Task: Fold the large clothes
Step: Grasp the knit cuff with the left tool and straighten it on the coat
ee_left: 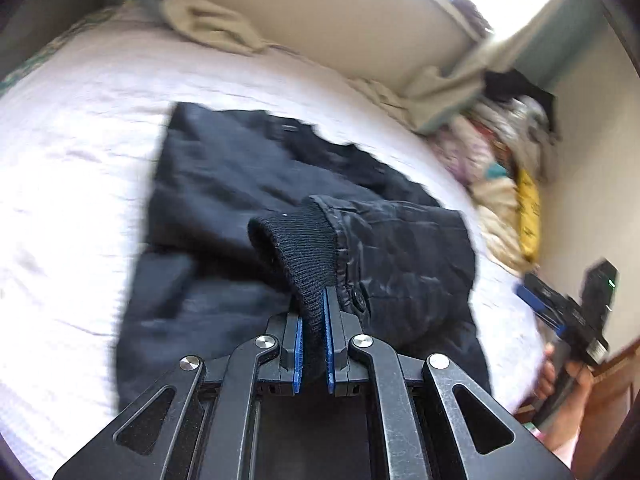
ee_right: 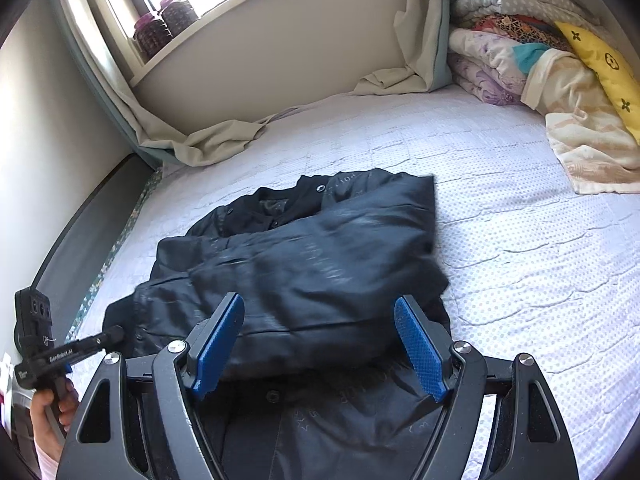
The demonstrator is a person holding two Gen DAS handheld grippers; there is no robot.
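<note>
A black jacket [ee_right: 304, 248] lies partly folded on a bed [ee_right: 520, 240] covered with a pale quilted sheet. The left hand-held gripper [ee_left: 312, 320] points down at a slant, its blue pads [ee_left: 297, 354] pressed together on the ribbed knit cuff [ee_left: 296, 248] of a sleeve [ee_left: 400, 252], which is lifted clear of the jacket body below. In the right wrist view this gripper shows at the lower left, held by a hand [ee_right: 48, 416] wrapped around its grip. The right hand-held gripper [ee_right: 320, 344] also tilts downward, its jaws spread wide and holding nothing, with the near part of the jacket beneath and between them. A hand [ee_left: 560, 380] grips its handle at the bed's edge. Folded blankets [ee_right: 520, 60] and a yellow pillow [ee_right: 600, 60] are piled at the far corner of the bed, well apart from the jacket.
</note>
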